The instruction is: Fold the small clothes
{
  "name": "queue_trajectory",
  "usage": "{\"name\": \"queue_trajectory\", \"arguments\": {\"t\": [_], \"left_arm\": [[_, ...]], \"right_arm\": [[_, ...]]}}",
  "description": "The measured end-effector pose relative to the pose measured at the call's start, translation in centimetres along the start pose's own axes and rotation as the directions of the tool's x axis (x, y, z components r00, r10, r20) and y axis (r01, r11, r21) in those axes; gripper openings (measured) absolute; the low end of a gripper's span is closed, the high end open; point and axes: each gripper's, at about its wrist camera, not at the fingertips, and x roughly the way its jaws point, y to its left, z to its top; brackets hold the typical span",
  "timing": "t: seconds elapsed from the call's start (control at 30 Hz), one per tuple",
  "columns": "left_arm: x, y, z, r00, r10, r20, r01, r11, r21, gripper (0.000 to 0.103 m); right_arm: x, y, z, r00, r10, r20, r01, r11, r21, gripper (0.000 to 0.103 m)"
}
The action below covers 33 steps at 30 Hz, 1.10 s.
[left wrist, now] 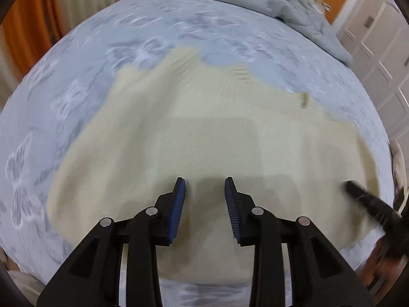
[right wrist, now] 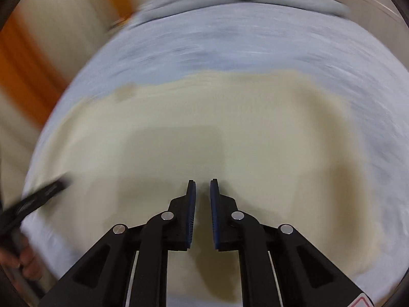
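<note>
A cream knitted garment (left wrist: 204, 133) lies spread flat on a pale blue bed sheet (left wrist: 84, 58). It also fills the middle of the right wrist view (right wrist: 204, 128), which is blurred by motion. My left gripper (left wrist: 205, 182) is open and empty, hovering just over the garment's near half. My right gripper (right wrist: 203, 183) has its fingers a narrow gap apart with nothing between them, above the garment. The right gripper also shows at the right edge of the left wrist view (left wrist: 368, 202), and the left gripper at the left edge of the right wrist view (right wrist: 43, 194).
A grey-blue duvet (left wrist: 268, 2) is bunched at the far side of the bed. White wardrobe doors (left wrist: 378, 38) stand at the right and orange curtains (left wrist: 28, 25) at the left. A hand (right wrist: 28, 261) holds the left gripper.
</note>
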Motion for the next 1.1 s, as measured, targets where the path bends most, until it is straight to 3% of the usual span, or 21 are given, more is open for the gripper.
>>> {"name": "queue_trajectory", "arguments": {"t": [0.07, 0.13, 0.2, 0.27, 0.33, 0.4, 0.47, 0.53, 0.6, 0.63, 0.73, 0.8, 0.87, 0.93, 0.97, 1.03, 1.1], "left_arm": [[-0.3, 1.8, -0.3, 1.000, 0.015, 0.000, -0.015, 1.000, -0.016, 0.031], [-0.2, 2.9, -0.3, 1.000, -0.013, -0.005, 0.013, 0.999, -0.037, 0.030], [-0.4, 2.8, -0.6, 1.000, -0.009, 0.008, 0.009, 1.000, -0.030, 0.030], [-1.3, 2.2, -1.0, 1.000, 0.003, 0.026, -0.002, 0.999, -0.045, 0.031], [-2.3, 2.7, -1.5, 0.999, -0.019, 0.045, 0.024, 0.995, -0.096, 0.032], [-2.9, 3.9, -1.7, 0.999, -0.015, 0.051, 0.021, 0.991, -0.132, 0.032], [-4.2, 5.3, -2.1, 0.998, 0.009, 0.060, -0.001, 0.990, -0.141, 0.032], [-5.4, 6.6, -2.5, 0.997, 0.025, 0.078, -0.014, 0.990, -0.142, 0.033], [-6.2, 8.3, -2.8, 0.996, 0.024, 0.088, -0.009, 0.986, -0.169, 0.038], [-6.3, 8.9, -2.9, 0.996, 0.032, 0.085, -0.016, 0.983, -0.181, 0.044], [-5.3, 10.3, -3.9, 0.996, 0.067, 0.054, -0.054, 0.975, -0.214, 0.046], [-4.6, 11.0, -4.5, 0.998, 0.036, 0.043, -0.024, 0.969, -0.247, 0.046], [-4.5, 11.2, -4.9, 0.998, 0.031, 0.045, -0.019, 0.968, -0.251, 0.048], [-4.8, 11.3, -4.8, 0.999, 0.003, 0.053, 0.011, 0.966, -0.260, 0.049], [-5.4, 11.6, -4.9, 0.997, -0.024, 0.075, 0.044, 0.962, -0.269, 0.055], [-5.9, 12.3, -5.2, 0.989, -0.082, 0.123, 0.116, 0.945, -0.306, 0.072], [-5.5, 12.8, -5.1, 0.981, -0.139, 0.137, 0.181, 0.913, -0.365, 0.080]], "right_arm": [[-0.7, -7.0, 0.4, 0.997, -0.078, 0.001, 0.077, 0.982, 0.173, 0.000], [-2.3, -11.7, 0.2, 0.998, -0.059, 0.002, 0.056, 0.948, 0.313, 0.000], [-4.6, -11.4, 0.2, 0.998, -0.044, 0.054, 0.025, 0.947, 0.319, 0.003], [-6.6, -8.7, -0.2, 0.994, -0.015, 0.106, -0.011, 0.973, 0.232, 0.003], [-5.5, -7.6, -1.2, 0.997, -0.045, 0.060, 0.034, 0.985, 0.166, 0.001], [-2.1, -8.9, -3.6, 0.989, -0.118, -0.083, 0.130, 0.978, 0.161, 0.000], [-2.9, -9.7, -4.1, 0.995, -0.077, -0.060, 0.089, 0.967, 0.240, 0.000], [-5.5, -8.0, -3.0, 0.999, -0.050, -0.001, 0.048, 0.969, 0.241, 0.002], [-7.4, -4.8, -1.6, 0.998, 0.035, 0.054, -0.044, 0.983, 0.177, 0.002], [-7.8, -2.1, -0.4, 0.996, 0.066, 0.062, -0.073, 0.992, 0.107, 0.002], [-6.1, 3.7, 1.5, 0.988, 0.152, 0.026, -0.151, 0.988, -0.014, 0.002], [-1.4, 6.9, 2.2, 0.986, 0.148, -0.079, -0.150, 0.988, -0.029, 0.002], [4.3, 8.3, 1.4, 0.967, 0.083, -0.240, -0.099, 0.994, -0.053, 0.000], [4.3, 9.4, 1.7, 0.979, 0.022, -0.200, -0.040, 0.995, -0.086, 0.004], [3.1, 9.8, 2.2, 0.983, 0.033, -0.183, -0.048, 0.996, -0.076, 0.004], [0.0, 10.2, 2.6, 0.984, 0.144, -0.105, -0.148, 0.988, -0.030, 0.003], [0.1, 10.7, 2.6, 0.988, 0.112, -0.102, -0.118, 0.992, -0.052, 0.003]]}}
